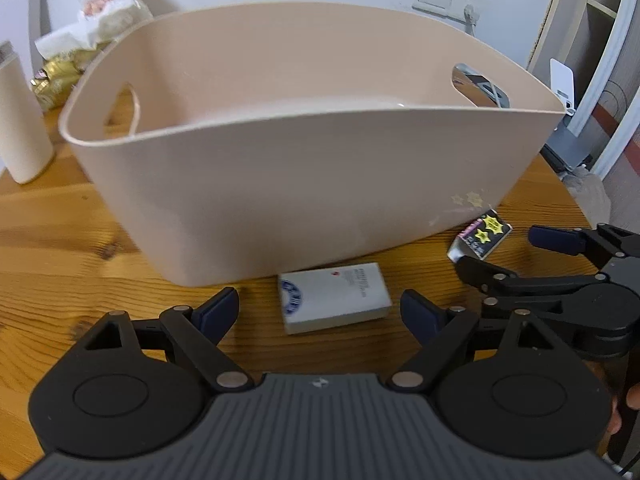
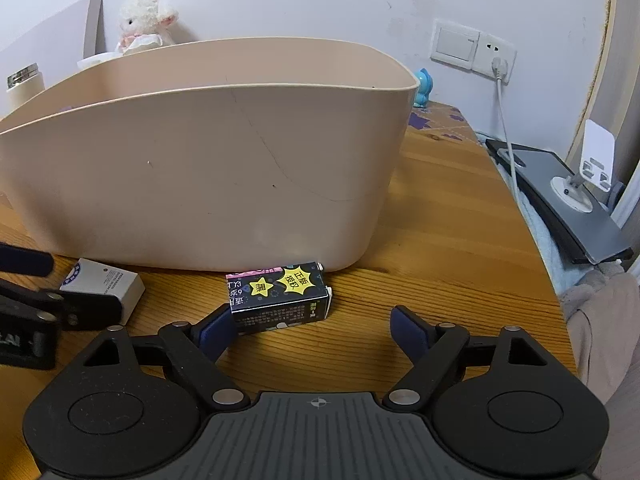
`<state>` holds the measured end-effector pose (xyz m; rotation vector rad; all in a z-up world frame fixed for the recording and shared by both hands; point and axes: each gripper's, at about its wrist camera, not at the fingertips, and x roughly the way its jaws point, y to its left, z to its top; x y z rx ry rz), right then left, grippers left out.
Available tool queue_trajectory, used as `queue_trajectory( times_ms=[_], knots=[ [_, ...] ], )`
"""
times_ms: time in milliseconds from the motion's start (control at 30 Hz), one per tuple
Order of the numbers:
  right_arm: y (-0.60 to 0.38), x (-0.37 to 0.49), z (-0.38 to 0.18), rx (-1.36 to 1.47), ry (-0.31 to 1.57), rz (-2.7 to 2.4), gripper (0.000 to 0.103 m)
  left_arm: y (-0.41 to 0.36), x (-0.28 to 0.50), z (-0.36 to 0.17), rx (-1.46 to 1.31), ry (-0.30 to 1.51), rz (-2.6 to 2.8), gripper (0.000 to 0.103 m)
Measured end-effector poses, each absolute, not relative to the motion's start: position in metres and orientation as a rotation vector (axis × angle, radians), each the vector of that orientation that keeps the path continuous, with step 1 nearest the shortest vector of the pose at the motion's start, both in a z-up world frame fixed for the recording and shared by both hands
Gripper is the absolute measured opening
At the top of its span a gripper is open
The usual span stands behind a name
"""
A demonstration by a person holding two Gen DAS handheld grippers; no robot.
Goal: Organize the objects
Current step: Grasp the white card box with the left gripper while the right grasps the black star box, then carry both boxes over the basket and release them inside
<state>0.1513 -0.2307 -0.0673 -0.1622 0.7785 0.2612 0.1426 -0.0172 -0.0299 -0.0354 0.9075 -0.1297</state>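
A beige plastic bin (image 1: 304,184) with handle cut-outs stands on the wooden table (image 1: 60,240); its near wall also fills the right wrist view (image 2: 200,176). A white card box (image 1: 334,298) lies in front of it, between the spread fingers of my left gripper (image 1: 322,312), which is open and holds nothing. A black card box with yellow stars (image 2: 280,300) lies by the bin's right corner. My right gripper (image 2: 314,328) is open around it, the left finger close to the box's left end. The black box (image 1: 482,236) and right gripper (image 1: 516,252) show at the right of the left wrist view.
A plush lamb (image 1: 114,0), tissues and a gold wrapped item (image 1: 56,76) sit behind the bin at left, with a white bottle (image 1: 22,128). A wall socket with cable (image 2: 494,64), a blue toy (image 2: 424,88) and a grey stand (image 2: 560,204) are at right, past the table edge.
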Motion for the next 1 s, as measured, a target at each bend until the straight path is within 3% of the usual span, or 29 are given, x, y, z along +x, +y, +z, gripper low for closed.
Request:
queue_trajectory(
  times_ms=[233,400,467,1000],
  knots=[
    [-0.229,0.156,-0.070,-0.165,0.753,0.279,0.082,-0.026,0.151,-0.037,-0.009,0.912,-0.103,0.088],
    [-0.226,0.156,-0.068,-0.134,0.753,0.312,0.053,-0.031,0.149,-0.036,0.047,0.895,-0.088,0.071],
    [-0.221,0.154,-0.067,-0.147,0.749,0.312,0.046,-0.029,0.148,-0.034,0.045,0.891,-0.084,0.064],
    [-0.213,0.115,-0.025,-0.213,0.634,0.219,0.046,-0.017,0.112,-0.007,0.060,0.830,-0.121,0.063]
  ],
)
